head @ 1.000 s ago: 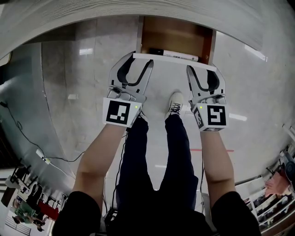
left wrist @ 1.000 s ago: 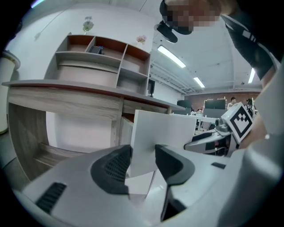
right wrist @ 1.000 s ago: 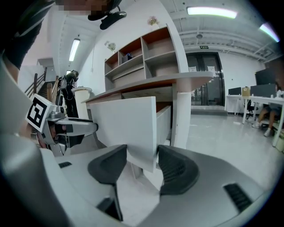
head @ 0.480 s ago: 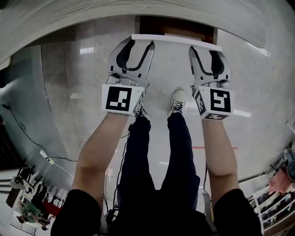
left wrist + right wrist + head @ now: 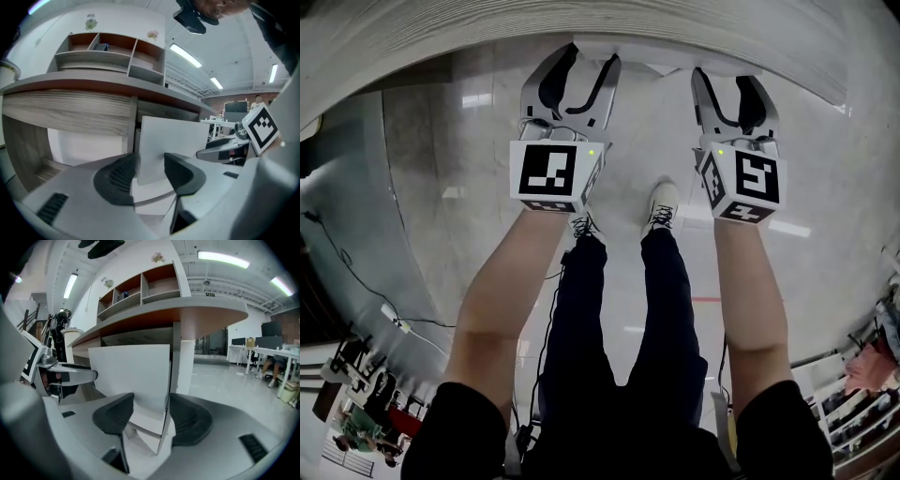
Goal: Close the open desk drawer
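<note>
The desk drawer's white front (image 5: 661, 67) sits almost flush under the grey desk top (image 5: 581, 23); its inside is hidden. My left gripper (image 5: 581, 70) stands open with its fingertips against the left end of the front. My right gripper (image 5: 727, 82) is open too, against the right end. In the left gripper view the white front (image 5: 178, 140) fills the space ahead, its left edge between the spread jaws of the left gripper (image 5: 150, 164). In the right gripper view the front (image 5: 131, 373) has its right edge between the jaws of the right gripper (image 5: 152, 406). Nothing is clamped.
The person's legs and white shoes (image 5: 661, 208) stand on the glossy tiled floor below the desk. A black cable (image 5: 356, 281) runs over the floor at left. A shelf unit (image 5: 112, 54) stands on the desk. Other desks (image 5: 262, 357) lie far right.
Both grippers have moved forward toward the desk and the drawer has slid in with them. Its brown inside and the marker in it are no longer visible.
</note>
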`<state>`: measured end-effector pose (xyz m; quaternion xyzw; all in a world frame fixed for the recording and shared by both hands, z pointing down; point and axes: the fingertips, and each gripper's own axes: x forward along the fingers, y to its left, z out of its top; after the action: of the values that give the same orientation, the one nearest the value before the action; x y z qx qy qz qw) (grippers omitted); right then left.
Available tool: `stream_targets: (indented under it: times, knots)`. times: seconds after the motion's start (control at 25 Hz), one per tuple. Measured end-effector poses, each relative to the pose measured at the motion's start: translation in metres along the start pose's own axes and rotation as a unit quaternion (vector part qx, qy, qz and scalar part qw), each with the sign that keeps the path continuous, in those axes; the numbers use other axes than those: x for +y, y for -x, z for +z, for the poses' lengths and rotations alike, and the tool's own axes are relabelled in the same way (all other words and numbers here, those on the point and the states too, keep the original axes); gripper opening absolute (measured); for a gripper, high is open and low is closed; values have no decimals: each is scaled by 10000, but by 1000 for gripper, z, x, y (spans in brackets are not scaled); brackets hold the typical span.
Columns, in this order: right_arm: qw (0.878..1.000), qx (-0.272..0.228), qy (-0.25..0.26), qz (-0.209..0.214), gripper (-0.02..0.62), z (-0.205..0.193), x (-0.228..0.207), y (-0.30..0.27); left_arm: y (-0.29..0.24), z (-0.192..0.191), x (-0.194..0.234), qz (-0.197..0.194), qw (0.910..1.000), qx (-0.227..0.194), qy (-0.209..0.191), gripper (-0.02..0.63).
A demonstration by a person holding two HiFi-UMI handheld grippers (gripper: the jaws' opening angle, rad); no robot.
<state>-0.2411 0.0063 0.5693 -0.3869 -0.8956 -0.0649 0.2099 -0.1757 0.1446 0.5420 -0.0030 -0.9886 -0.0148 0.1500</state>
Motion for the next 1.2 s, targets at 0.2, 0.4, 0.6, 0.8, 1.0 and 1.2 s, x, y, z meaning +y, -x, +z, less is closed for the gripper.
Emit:
stream_targets:
  times: [0.2, 0.4, 0.6, 0.8, 1.0, 1.2]
  knots:
    - [9996, 4, -158, -212, 264, 2, -4, -9, -7, -2, 10, 310, 9994, 60, 168, 189]
    - [9983, -29, -406, -412, 264, 11, -13, -14, -19, 8, 11, 345, 9992, 16, 219, 189]
    - [9969, -46, -502, -608, 264, 13, -15, -12, -22, 11, 8, 320, 9993, 29, 187, 192]
    - [9969, -123, -452, -625, 262, 14, -14, -9, -20, 13, 6, 335, 9992, -39, 199, 190]
    - [9975, 13, -367, -597, 262, 5, -13, -15, -18, 5, 13, 312, 9993, 77, 181, 190]
    - [9978, 273, -494, -360, 182, -19, -10, 5, 8, -13, 14, 220, 9991, 333, 103, 113]
